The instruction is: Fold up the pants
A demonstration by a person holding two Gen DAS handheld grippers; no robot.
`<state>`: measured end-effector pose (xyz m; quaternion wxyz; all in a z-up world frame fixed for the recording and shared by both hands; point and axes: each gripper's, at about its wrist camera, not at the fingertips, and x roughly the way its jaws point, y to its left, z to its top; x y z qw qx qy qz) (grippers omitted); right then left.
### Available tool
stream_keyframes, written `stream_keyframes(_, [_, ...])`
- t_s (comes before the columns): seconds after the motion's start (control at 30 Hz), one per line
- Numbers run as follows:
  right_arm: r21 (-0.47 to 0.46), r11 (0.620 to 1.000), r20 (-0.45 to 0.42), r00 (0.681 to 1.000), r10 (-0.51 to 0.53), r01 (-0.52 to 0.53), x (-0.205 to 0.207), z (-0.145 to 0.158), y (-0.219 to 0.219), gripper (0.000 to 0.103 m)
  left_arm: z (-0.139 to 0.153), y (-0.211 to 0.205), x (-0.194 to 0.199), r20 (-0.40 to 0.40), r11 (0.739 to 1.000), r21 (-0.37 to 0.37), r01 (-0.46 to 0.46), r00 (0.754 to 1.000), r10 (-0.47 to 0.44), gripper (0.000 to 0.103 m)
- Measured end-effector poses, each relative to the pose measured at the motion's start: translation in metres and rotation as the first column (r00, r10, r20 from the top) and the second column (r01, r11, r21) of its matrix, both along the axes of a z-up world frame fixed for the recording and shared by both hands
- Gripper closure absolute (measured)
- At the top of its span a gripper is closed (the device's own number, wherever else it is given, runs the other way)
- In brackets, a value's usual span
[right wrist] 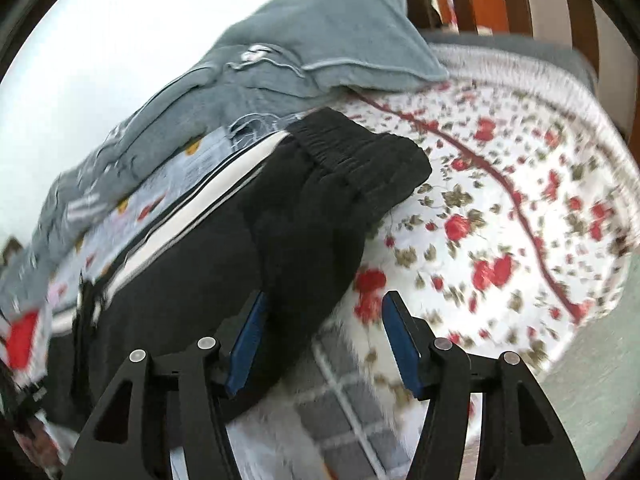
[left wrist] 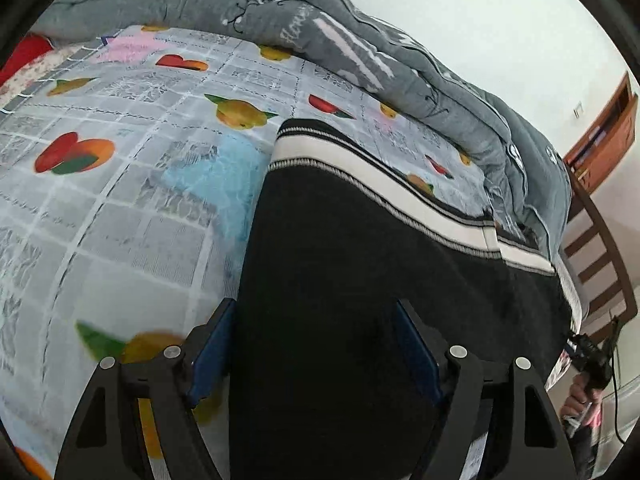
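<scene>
The black pants (left wrist: 360, 264) with a white side stripe (left wrist: 384, 184) lie flat on the fruit-print sheet (left wrist: 120, 200), below a grey quilt (left wrist: 360, 32). The left gripper (left wrist: 312, 344) hangs over them, jaws spread, pinching nothing. The right gripper (right wrist: 324, 340) is spread too, holding nothing, over the pants' edge near the waistband (right wrist: 352, 152) and a rose-print cover (right wrist: 500, 200).

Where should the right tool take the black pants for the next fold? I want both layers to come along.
Probably the elastic waistband end of the black pants, coming in from the floral sheet side. That end lies doubled and thick with its edge exposed there, so the open right tool could pinch both layers.
</scene>
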<state>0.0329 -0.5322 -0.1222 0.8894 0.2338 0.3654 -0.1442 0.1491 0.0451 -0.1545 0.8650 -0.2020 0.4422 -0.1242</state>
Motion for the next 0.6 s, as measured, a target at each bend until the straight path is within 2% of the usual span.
stream_keyframes(0.07, [0.049, 0.999, 0.016, 1.0, -0.002, 0.001, 0.015, -0.005, -0.009, 0.044, -0.001, 0.0, 0.009, -0.011, 1.0, -0.009, -0.007, 1.0, 0.007, 0.033])
stream_keyframes(0.17, [0.099, 0.995, 0.016, 1.0, -0.02, 0.019, 0.038, -0.017, -0.019, 0.044, -0.001, 0.001, 0.022, -0.041, 1.0, -0.014, -0.027, 0.999, 0.027, 0.044])
stream_keyframes(0.27, [0.111, 0.993, 0.03, 0.999, -0.046, 0.042, 0.053, -0.013, -0.017, 0.046, -0.004, 0.005, 0.033, -0.066, 0.998, -0.034, -0.044, 0.997, 0.042, 0.052])
stream_keyframes(0.33, [0.051, 0.997, 0.025, 0.997, -0.067, 0.066, 0.059, -0.002, -0.01, 0.068, -0.004, 0.004, 0.038, -0.087, 0.998, -0.029, -0.052, 0.995, 0.049, 0.065])
stream_keyframes(0.37, [-0.007, 0.998, 0.05, 0.997, -0.059, 0.059, 0.058, 0.009, 0.0, 0.071, -0.003, 0.004, 0.04, -0.092, 0.998, -0.02, -0.052, 0.995, 0.05, 0.069])
stream_keyframes(0.4, [-0.042, 0.998, 0.071, 0.996, -0.043, 0.047, 0.056, 0.017, 0.005, 0.076, -0.001, 0.003, 0.039, -0.086, 0.998, -0.006, -0.058, 0.995, 0.057, 0.081])
stream_keyframes(0.43, [-0.1, 0.995, 0.104, 0.995, -0.013, 0.023, 0.056, 0.028, 0.014, 0.079, 0.002, 0.003, 0.038, -0.071, 0.998, -0.004, -0.061, 0.996, 0.061, 0.089])
stream_keyframes(0.53, [-0.243, 0.97, 0.151, 0.986, 0.064, -0.026, 0.062, 0.056, 0.044, 0.085, 0.014, 0.002, 0.035, -0.017, 0.998, -0.003, -0.063, 0.998, 0.063, 0.092])
stream_keyframes(0.6, [-0.287, 0.957, 0.186, 0.977, 0.104, -0.047, 0.067, 0.077, 0.064, 0.086, 0.02, 0.009, 0.036, 0.004, 0.996, -0.04, -0.076, 0.997, 0.077, 0.092])
